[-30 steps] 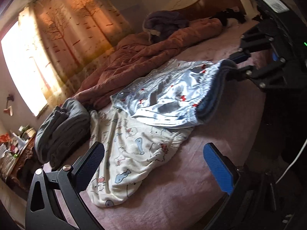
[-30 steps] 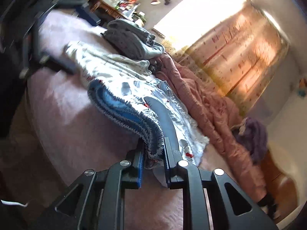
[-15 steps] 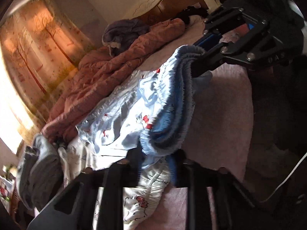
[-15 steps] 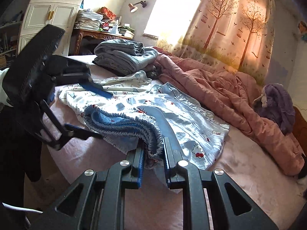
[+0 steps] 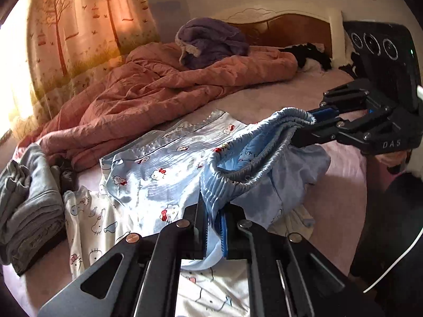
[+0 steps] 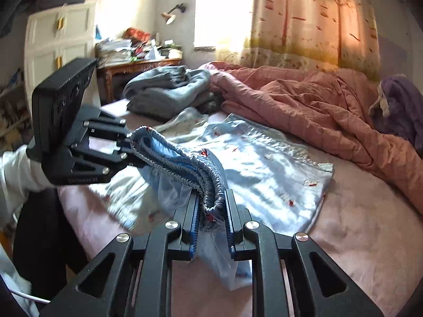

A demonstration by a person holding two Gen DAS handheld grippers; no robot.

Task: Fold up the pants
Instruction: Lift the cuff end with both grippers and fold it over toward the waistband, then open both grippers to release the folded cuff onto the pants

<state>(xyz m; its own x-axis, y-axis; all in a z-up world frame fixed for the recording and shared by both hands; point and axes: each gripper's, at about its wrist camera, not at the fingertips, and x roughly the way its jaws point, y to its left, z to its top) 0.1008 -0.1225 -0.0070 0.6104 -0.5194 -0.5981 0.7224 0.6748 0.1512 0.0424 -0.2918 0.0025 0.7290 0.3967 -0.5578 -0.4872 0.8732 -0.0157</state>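
At the bottom centre of each wrist view a claw is clamped on the pants' point(image 5: 164, 174) gathered blue waistband point(image 5: 251, 174): the left claw point(image 5: 214, 227), its jaws having just closed on the fabric, and the right claw point(image 6: 211, 208). The waistband hangs stretched between them above the bed point(image 5: 341, 198), legs trailing across mid-frame. Beyond lie a pink quilt point(image 5: 158, 92) and grey folded clothes point(image 6: 169, 89).

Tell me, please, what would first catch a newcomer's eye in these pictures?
First, the light blue cartoon-print pants, their gathered elastic waistband lifted off the pink bed sheet and stretched between two black tongs: the left tongs have just closed on one end, the right tongs pinch the other. Behind them, a rumpled salmon quilt lies along the glowing tree-print curtain.
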